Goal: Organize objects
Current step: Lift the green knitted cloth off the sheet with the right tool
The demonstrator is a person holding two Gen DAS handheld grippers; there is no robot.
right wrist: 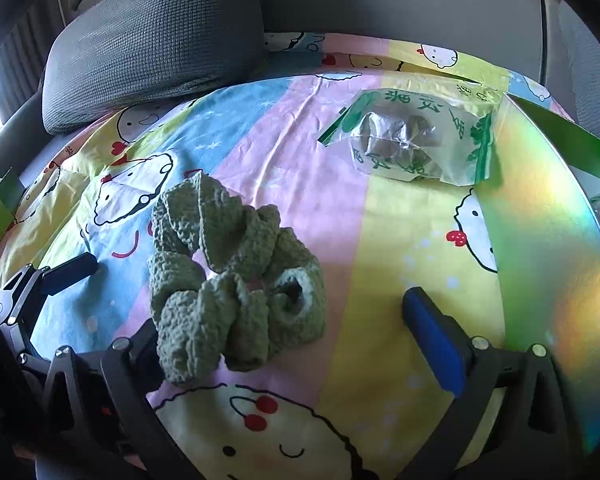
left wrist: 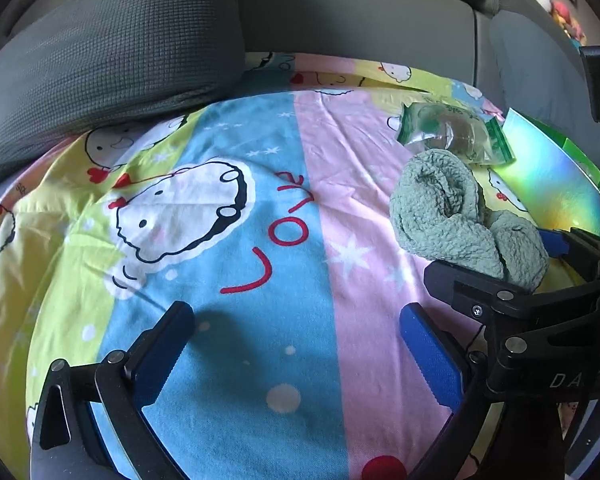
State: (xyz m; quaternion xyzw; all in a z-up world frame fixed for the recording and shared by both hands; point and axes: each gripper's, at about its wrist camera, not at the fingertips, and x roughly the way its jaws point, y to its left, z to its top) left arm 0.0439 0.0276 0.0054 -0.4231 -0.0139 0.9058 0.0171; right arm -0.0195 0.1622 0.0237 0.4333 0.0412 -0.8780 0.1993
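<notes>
Bedsheet [right wrist: 400,240]; plastic bag [right wrist: 416,140], perhaps cakes inside.

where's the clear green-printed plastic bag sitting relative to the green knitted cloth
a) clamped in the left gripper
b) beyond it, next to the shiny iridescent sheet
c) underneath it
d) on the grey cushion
b: the plastic bag lies on the bedsheet past the knitted cloth, beside the iridescent sheet.

Green knitted fabric [right wrist: 228,280] lying crumpled in loose folds on cartoon-print sheet, over pink and blue stripes, near edge of view. Clear plastic bag [right wrist: 412,140] with green printing lying flat farther back, holding brownish round items, its right edge touching iridescent shiny box [right wrist: 548,216]. Bag and fabric sitting apart.
</notes>
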